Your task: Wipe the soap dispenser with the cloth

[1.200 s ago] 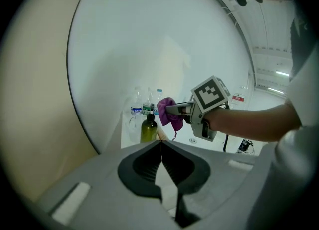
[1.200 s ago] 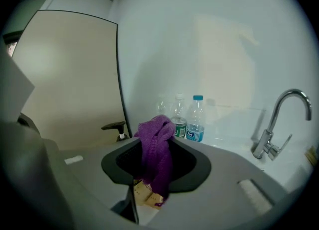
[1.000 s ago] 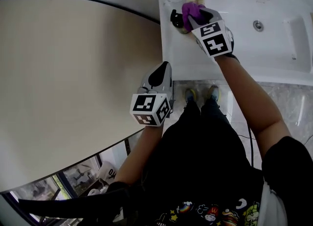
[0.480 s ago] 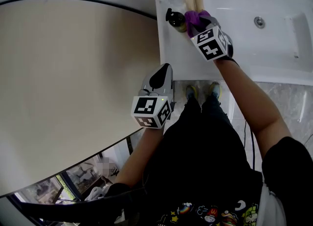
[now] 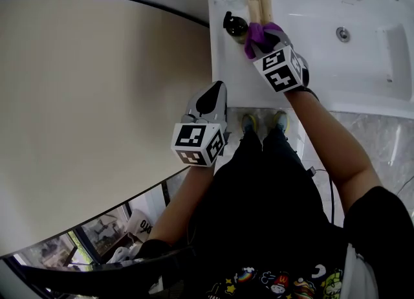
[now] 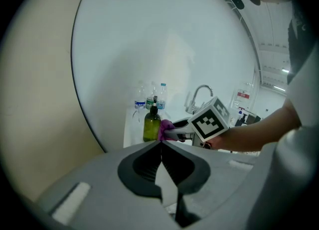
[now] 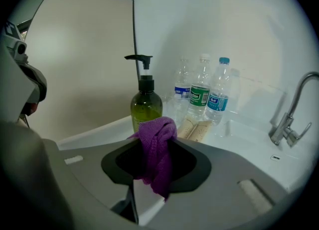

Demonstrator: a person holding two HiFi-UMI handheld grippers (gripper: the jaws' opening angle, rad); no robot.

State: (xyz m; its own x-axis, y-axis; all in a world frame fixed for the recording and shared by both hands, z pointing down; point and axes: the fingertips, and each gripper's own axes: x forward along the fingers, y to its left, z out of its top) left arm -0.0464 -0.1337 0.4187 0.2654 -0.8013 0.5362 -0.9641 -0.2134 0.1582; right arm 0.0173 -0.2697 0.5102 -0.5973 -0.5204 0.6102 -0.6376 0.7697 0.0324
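**Purple cloth poised at the soap dispenser**

Nearest me, my left gripper (image 5: 214, 94) hangs well back from the basin, jaws together on nothing. My right gripper (image 5: 260, 39), much the nearer of the two to the work, pinches one bunched purple cloth (image 7: 155, 147) between part-open jaws. The single soap dispenser (image 7: 146, 102) stands upright on the white counter (image 5: 362, 71), pump on top, just ahead and slightly left of the cloth; contact I cannot confirm. A wipe, I judge, runs along that vertical body. Beyond lie two beige tubes (image 7: 197, 127), three water bottles (image 7: 200, 92) and one tap (image 7: 289, 119).
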